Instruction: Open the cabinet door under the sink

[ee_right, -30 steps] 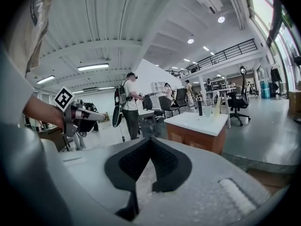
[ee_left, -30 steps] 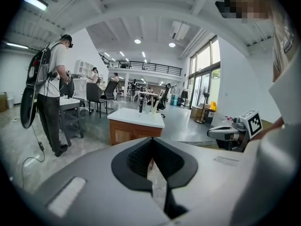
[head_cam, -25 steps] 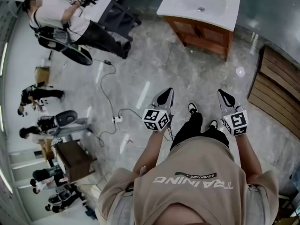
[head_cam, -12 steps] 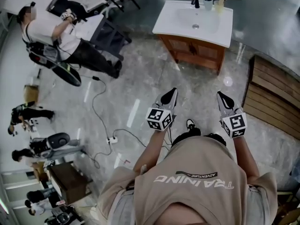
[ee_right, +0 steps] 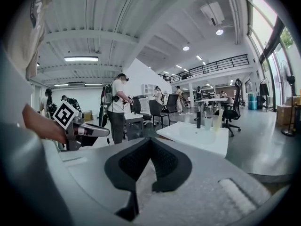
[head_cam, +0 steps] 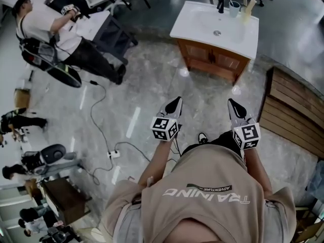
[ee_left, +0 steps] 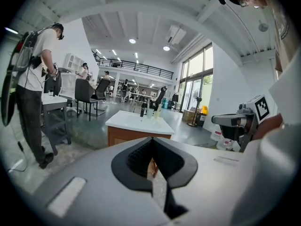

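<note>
The white sink top (head_cam: 215, 27) sits on a brown wooden cabinet with two front doors (head_cam: 212, 59), both closed, at the top of the head view. My left gripper (head_cam: 176, 103) and right gripper (head_cam: 232, 104) are held out side by side over the marble floor, well short of the cabinet, both pointing toward it. Each has its jaws together with nothing between them. In the left gripper view the cabinet (ee_left: 123, 136) shows just beyond the left gripper (ee_left: 151, 140). The right gripper view has the sink top (ee_right: 195, 134) ahead of the right gripper (ee_right: 150, 142).
A person with a backpack (head_cam: 45, 24) stands at a desk at the upper left. A cable and power strip (head_cam: 114, 154) lie on the floor to the left. Wooden slats (head_cam: 293, 110) lie at the right. A faucet and cup (head_cam: 234, 6) stand on the sink's back edge.
I have walked toward the sink cabinet with both grippers held forward. The cabinet now looks nearer and sits lower in the head view. Both jaws stayed shut.
</note>
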